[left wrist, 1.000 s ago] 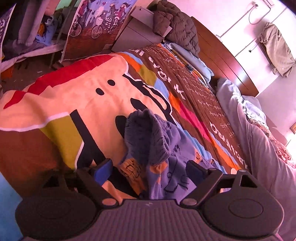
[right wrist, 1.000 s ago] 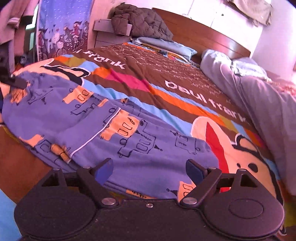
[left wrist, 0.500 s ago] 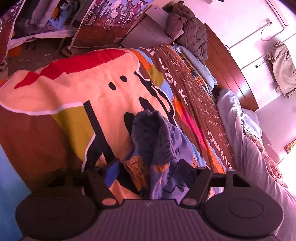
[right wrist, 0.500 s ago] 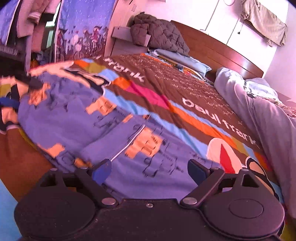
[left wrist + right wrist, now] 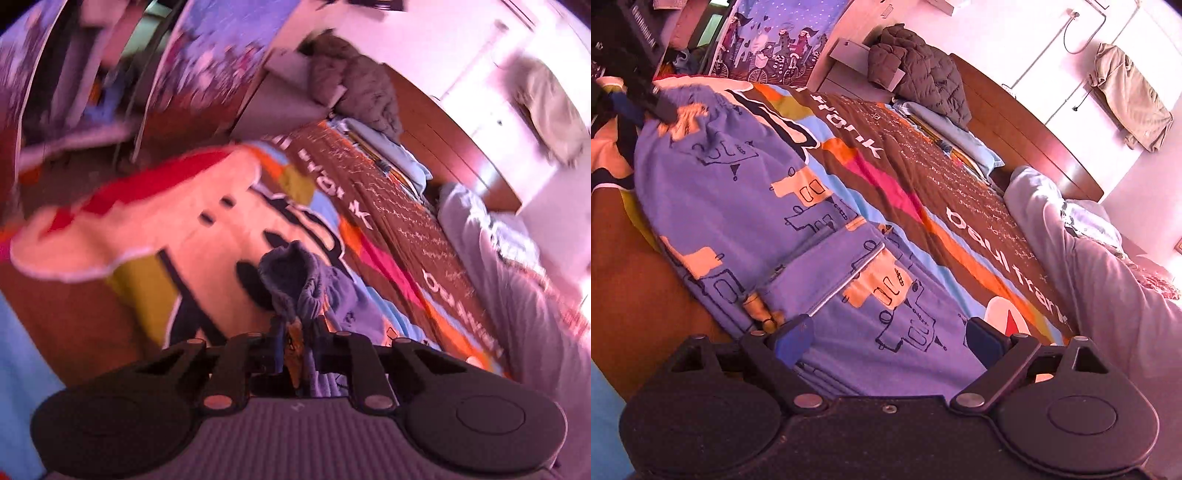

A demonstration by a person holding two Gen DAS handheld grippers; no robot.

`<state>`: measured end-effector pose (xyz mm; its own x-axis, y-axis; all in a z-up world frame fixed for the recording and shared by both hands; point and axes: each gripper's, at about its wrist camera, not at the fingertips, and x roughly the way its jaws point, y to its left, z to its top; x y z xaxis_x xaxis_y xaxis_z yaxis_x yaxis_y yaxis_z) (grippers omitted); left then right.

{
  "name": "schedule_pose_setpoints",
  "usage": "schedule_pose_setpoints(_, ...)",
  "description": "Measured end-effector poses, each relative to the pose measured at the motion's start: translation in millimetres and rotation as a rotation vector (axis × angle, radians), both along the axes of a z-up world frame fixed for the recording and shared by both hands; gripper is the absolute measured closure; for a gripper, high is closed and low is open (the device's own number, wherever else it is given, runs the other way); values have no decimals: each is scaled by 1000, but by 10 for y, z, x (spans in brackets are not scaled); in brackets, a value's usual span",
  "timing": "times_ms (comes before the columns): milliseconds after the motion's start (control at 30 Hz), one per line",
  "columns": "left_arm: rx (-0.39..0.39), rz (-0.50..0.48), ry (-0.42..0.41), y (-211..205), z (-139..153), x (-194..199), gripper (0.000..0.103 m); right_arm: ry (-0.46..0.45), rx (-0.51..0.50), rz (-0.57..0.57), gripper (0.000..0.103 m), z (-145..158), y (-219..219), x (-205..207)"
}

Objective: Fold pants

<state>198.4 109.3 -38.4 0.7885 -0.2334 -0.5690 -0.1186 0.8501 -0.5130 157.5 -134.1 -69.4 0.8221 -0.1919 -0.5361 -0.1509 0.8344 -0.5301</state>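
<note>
Left gripper (image 5: 293, 345): jaws just closed, pinched tight on a bunched end of the pants (image 5: 306, 291). Right gripper (image 5: 886, 341): jaws wide apart, nothing held, low over the other end of the pants (image 5: 768, 218). Lay spread across the bedspread (image 5: 960, 206), blue with orange patches. Looked soft, light and floppy, so likely to sag and crease when lifted. Not slippery, not easy to break. Best grabbed at the edge or a corner near the open jaws, pinching all layers together.
</note>
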Motion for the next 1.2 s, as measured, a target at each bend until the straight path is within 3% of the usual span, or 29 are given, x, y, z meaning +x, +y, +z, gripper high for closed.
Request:
schedule_pose_setpoints(167,155,-61,-33,-348,409,18,88,-4,54,-3,13,37,-49,-6)
schedule_pose_setpoints(400,391,-200,-120,-1088,982,6,88,-70,487,-2,12,474,-817,-188)
schedule_pose_setpoints(533,507,-300,-182,-1728,1172,-87,88,-89,560,-10,9,590,-1396,-342)
schedule_pose_setpoints(633,555,-393,-217,-2203,1189,-169,88,-95,533,-54,7,600,-1865,-424)
schedule_pose_setpoints(733,612,-490,-236,-2713,1116,-241,88,-123,515,-177,5,581,-2283,-443)
schedule_pose_setpoints(967,719,-610,-252,-3707,600,-450,86,-125,711,-344,5,552,-3105,-388)
schedule_pose_setpoints(1067,758,-685,-226,-3952,313,-489,68,-112,779,-403,5,527,-3334,-390)
schedule_pose_setpoints(1133,812,-699,-214,-4038,179,-574,39,-109,785,-414,5,527,-3397,-388)
schedule_pose_setpoints(1200,851,-701,-243,-4016,139,-677,32,-103,789,-409,5,525,-3432,-381)
